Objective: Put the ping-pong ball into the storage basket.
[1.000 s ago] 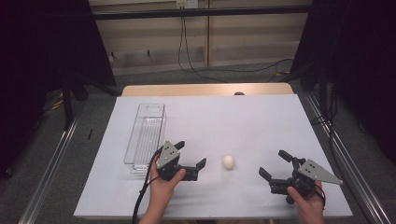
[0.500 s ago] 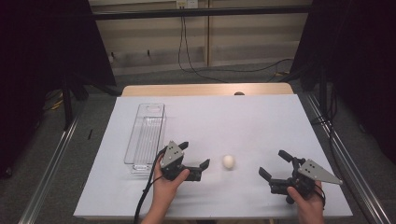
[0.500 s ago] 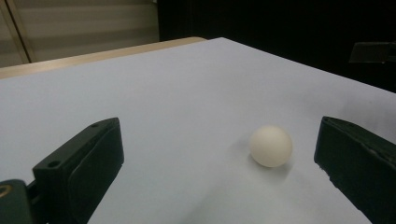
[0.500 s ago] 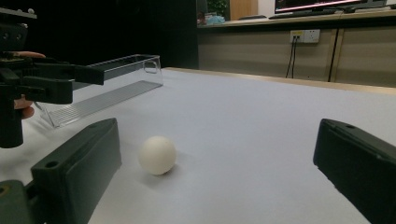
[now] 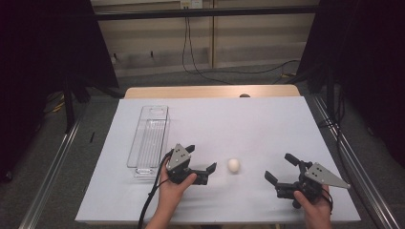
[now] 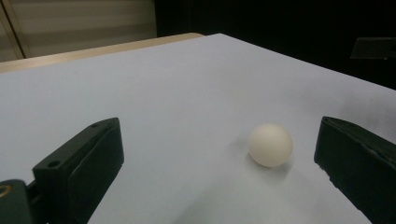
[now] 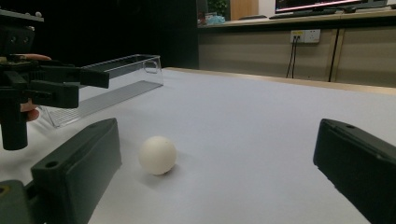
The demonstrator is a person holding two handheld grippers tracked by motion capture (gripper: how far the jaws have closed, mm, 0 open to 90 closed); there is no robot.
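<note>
A small white ball rests on the white table between my two grippers. My left gripper is open just left of the ball, jaws pointing toward it. In the left gripper view the ball lies ahead between the spread jaws, nearer the right one, untouched. My right gripper is open farther off to the ball's right. In the right gripper view the ball sits close to the left jaw, with the left gripper beyond it.
A clear plastic tray lies lengthwise at the left of the table, also seen as the clear tray behind the left gripper. The table's wooden far edge and metal rails border the work area.
My left gripper has crept a little right and forward toward the ball. The ball and the right gripper have stayed put.
</note>
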